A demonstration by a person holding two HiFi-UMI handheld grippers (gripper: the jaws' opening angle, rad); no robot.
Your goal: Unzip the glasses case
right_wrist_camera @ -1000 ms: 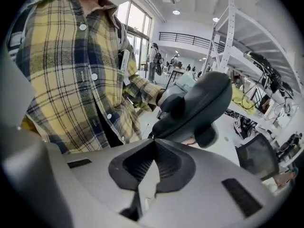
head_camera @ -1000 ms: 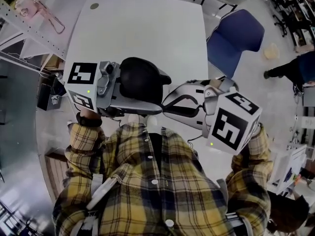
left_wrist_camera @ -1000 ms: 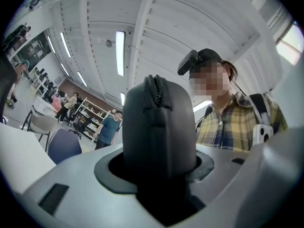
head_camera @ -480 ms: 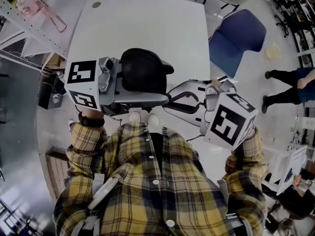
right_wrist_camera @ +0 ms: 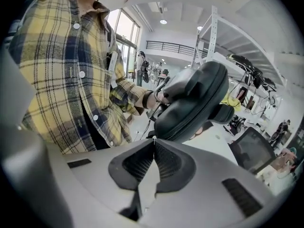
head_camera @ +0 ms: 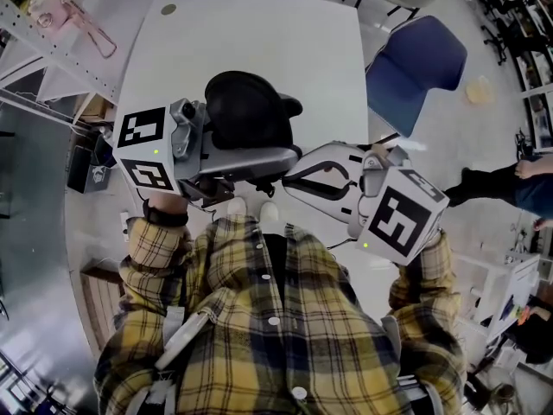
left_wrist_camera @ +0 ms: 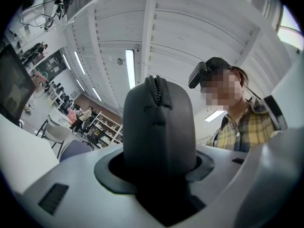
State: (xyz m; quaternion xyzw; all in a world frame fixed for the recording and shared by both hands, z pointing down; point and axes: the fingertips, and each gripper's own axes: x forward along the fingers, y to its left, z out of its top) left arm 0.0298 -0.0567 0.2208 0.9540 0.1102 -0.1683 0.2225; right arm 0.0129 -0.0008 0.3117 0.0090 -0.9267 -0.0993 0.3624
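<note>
Clearly left tongs (head_camera: 259, 161) clamp glasses case (left_wrist_camera: 159, 127); right tongs (right_wrist_camera: 153, 146) closed, tip contents unclear.

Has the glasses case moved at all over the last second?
Yes. The glasses case has shifted up the head view, farther out over the white table, toward its far edge.

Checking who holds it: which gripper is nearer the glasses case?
Left. The left gripper clamps the case; the right gripper, jaws together, has its tips at the case's edge.
</note>
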